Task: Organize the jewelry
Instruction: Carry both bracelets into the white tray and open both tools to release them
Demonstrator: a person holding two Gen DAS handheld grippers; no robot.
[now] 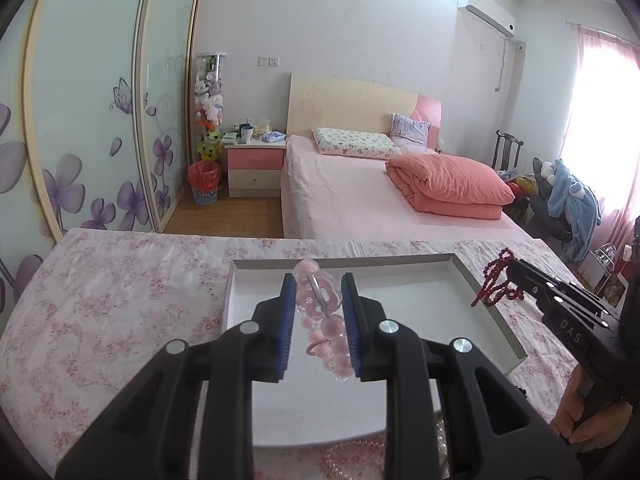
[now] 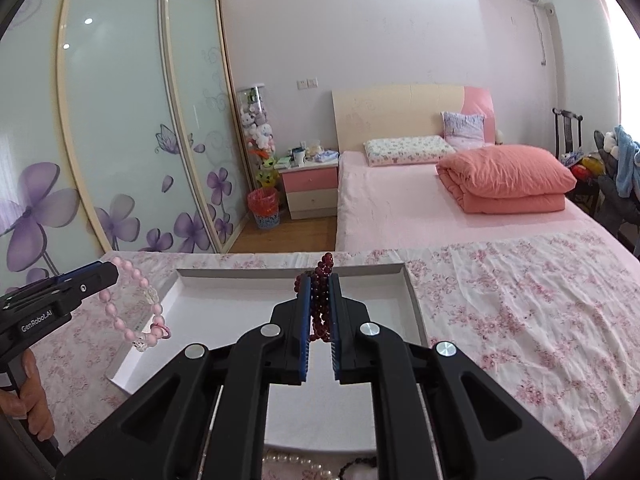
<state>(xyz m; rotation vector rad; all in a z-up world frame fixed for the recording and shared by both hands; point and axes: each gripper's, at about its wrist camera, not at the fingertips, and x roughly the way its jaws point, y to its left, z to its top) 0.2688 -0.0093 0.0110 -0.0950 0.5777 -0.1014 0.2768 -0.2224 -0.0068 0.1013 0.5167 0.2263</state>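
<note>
Two grippers hang over one white tray [image 1: 494, 312] on a floral-clothed table [image 1: 120, 304]. The left gripper [image 1: 319, 312] has its fingers clamped on one pink bracelet [image 1: 320, 316], which dangles above the tray's left part. The right gripper [image 2: 319, 308] has its fingers nearly closed on one dark red bead strand [image 2: 320, 304], held above the tray's far middle. The tray itself looks bare. At the near edge of the table lie one pearl string [image 2: 292, 462] and one dark bracelet [image 2: 356, 465], both partly hidden by the right gripper.
</note>
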